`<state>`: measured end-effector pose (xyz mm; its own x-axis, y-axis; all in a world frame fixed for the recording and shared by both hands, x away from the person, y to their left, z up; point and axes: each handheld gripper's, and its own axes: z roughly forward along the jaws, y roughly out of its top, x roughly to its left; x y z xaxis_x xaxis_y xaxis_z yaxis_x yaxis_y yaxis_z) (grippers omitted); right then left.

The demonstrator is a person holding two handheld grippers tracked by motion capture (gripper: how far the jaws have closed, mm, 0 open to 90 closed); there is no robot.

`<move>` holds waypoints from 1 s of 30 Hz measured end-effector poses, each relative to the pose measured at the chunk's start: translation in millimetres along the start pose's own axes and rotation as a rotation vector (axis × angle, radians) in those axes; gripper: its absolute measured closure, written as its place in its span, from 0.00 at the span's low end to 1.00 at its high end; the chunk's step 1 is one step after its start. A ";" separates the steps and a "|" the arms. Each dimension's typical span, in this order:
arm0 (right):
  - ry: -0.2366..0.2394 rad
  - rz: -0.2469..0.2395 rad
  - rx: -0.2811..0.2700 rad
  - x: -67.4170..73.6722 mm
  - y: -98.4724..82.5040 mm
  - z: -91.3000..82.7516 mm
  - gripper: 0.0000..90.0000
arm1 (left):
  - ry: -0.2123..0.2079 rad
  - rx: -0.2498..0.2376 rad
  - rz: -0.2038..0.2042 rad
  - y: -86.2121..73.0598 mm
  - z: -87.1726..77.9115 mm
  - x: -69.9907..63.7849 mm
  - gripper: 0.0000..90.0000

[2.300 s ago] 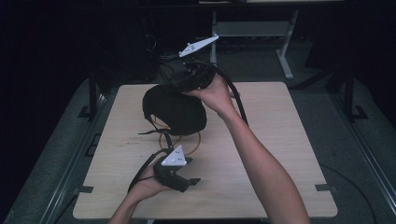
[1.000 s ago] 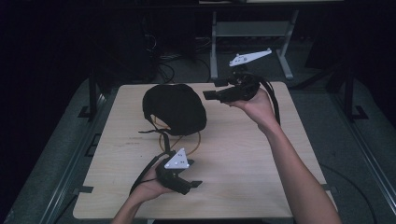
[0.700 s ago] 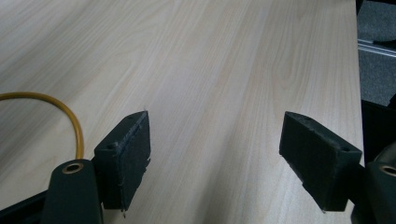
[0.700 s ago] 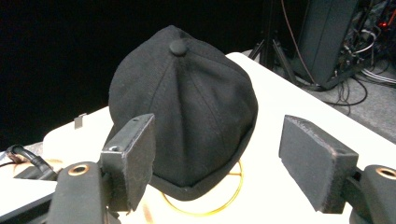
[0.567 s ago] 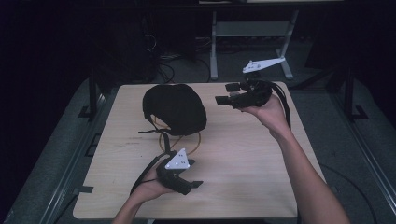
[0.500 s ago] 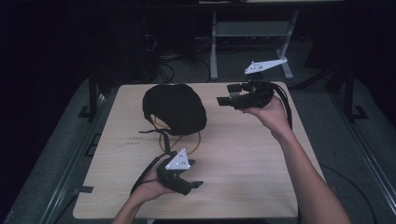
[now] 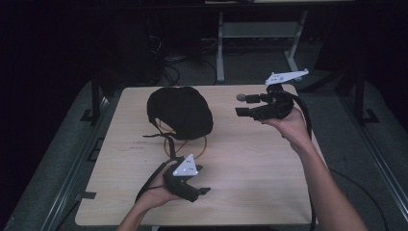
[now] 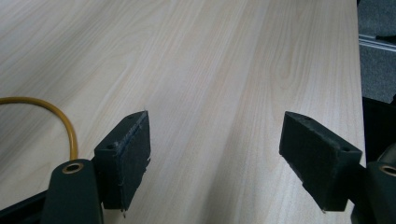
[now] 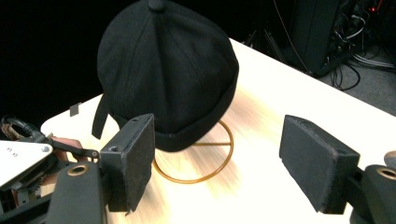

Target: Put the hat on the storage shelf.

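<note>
A black cap (image 7: 180,111) sits on a gold wire stand (image 7: 202,144) at the back left of the wooden table (image 7: 260,163). My right gripper (image 7: 239,105) hovers to the cap's right with its jaws pointing at it, open and empty. In the right gripper view the cap (image 9: 168,70) and the stand's ring (image 9: 196,168) lie ahead of the wide-apart pads (image 9: 133,158). My left gripper (image 7: 201,185) rests low near the front edge, open. Its view has bare wood between the pads (image 8: 128,154) and a curve of the gold ring (image 8: 70,128) at the left.
A metal frame (image 7: 260,29) and floor cables (image 7: 171,60) stand behind the table in the dark. Rails run along the table's left side (image 7: 89,144). Bare wood spreads across the table's right and front. The other hand's gripper (image 9: 23,161) shows low left in the right gripper view.
My right gripper has left the top of the cap, swung to the right and sunk a little, staying open. The left gripper has stayed in place.
</note>
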<state>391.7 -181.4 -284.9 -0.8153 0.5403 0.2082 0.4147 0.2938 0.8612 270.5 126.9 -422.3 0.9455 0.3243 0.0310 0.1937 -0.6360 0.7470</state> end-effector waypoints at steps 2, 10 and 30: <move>-0.004 0.011 0.000 -2.2 -5.3 -2.1 0.28 | -0.002 -0.008 0.010 0.5 0.3 -1.1 0.27; -0.029 0.034 0.005 -9.0 -23.0 -9.8 0.24 | -0.013 -0.009 0.015 2.8 2.3 -3.2 0.26; -0.052 0.093 -0.024 -20.7 -71.7 -35.2 0.21 | 0.017 -0.038 -0.051 -0.2 2.8 1.0 0.20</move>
<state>364.6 -241.3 -334.6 -0.7516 0.6044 0.2642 0.4771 0.2215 0.8505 272.2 125.4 -424.3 0.9301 0.3674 0.0030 0.2310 -0.5911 0.7728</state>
